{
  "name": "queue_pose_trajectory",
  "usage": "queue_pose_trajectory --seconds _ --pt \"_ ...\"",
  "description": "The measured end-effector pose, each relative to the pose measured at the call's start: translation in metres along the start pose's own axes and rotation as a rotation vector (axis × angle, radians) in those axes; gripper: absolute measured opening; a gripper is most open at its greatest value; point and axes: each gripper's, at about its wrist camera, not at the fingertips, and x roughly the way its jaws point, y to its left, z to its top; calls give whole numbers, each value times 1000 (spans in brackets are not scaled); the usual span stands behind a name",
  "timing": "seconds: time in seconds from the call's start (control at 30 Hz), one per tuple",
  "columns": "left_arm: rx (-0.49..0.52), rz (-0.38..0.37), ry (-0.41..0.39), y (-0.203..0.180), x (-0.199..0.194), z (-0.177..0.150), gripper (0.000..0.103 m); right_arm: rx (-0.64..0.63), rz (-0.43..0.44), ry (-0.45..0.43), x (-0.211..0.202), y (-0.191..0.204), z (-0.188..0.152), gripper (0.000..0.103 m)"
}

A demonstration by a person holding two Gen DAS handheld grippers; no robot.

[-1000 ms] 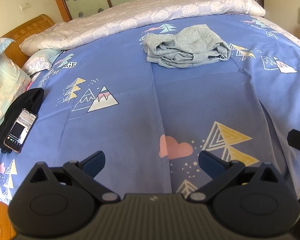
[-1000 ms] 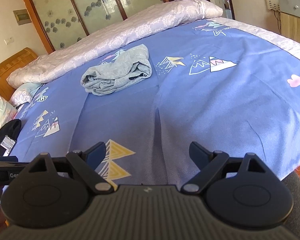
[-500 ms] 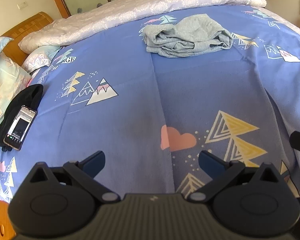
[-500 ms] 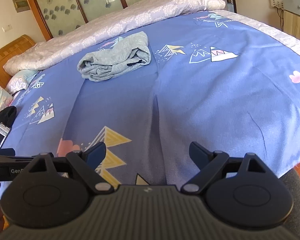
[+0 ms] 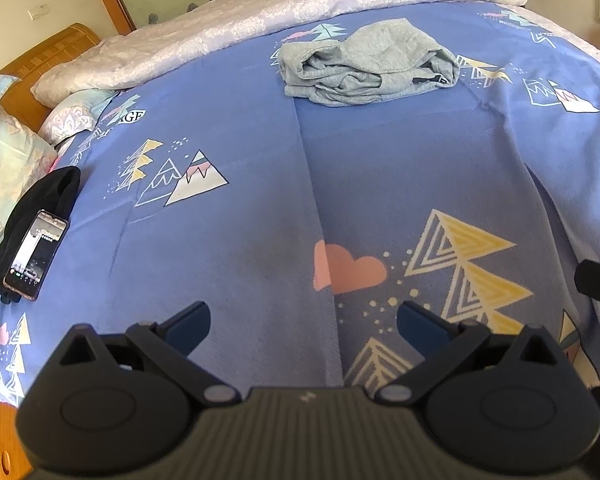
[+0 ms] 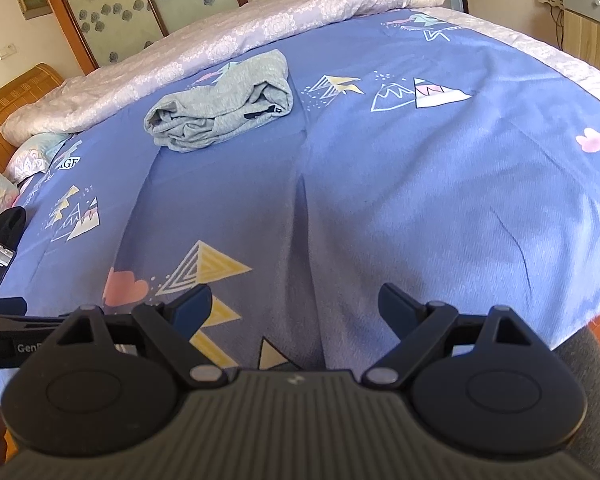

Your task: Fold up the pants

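Lying well beyond tool (image 5: 303,322) — pants (image 5: 370,66)

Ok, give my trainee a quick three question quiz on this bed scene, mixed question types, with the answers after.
1. True or false: the left gripper is shut on the grey pants.
2. What lies on the black cloth?
A) phone
B) remote
C) book
3. Fill in: the pants lie bunched on the blue ____.

Key:
1. False; both it and the right gripper are open, short of the pants.
2. A, the phone.
3. Bedsheet.
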Motion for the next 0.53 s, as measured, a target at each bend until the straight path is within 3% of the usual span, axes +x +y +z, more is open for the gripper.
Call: queue_pose_trajectory --seconds 0.33,0.53 --pt "1 -19 3 0 1 0 103 10 5 13 1 -2 -1 92" --pt "-9 -108 -6 0 -3 0 103 14 6 15 1 -4 -1 92"
